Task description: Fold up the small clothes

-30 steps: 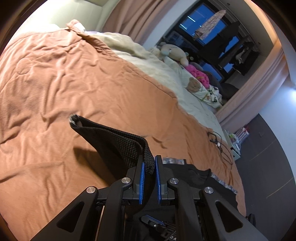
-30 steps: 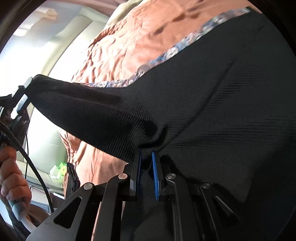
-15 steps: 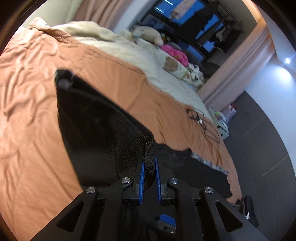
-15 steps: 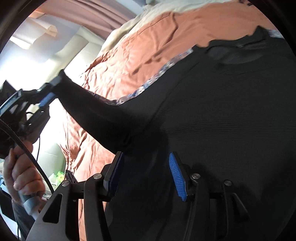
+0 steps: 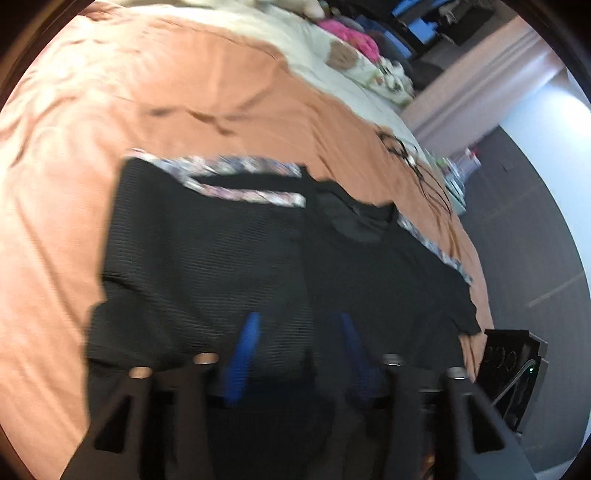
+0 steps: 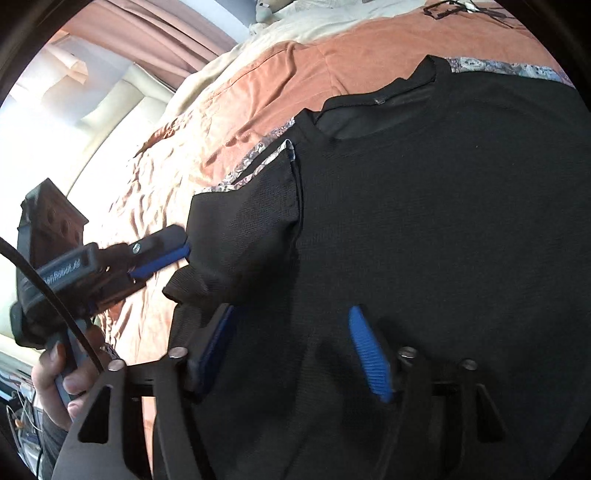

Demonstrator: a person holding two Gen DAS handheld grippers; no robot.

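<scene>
Black top [image 6: 424, 221] flat on bed [image 6: 258, 85]; beneath both opening jaws

A wide bed [image 5: 207, 92] fills the room, spread with an orange-brown blanket [image 5: 110, 110] over a cream sheet [image 5: 295, 40]. Pink curtains [image 6: 155, 26] hang behind a padded cream headboard [image 6: 122, 96], washed in bright daylight. A dark grey floor [image 5: 524, 229] runs along the bed's far side beneath a pale wall [image 5: 550, 114]
</scene>
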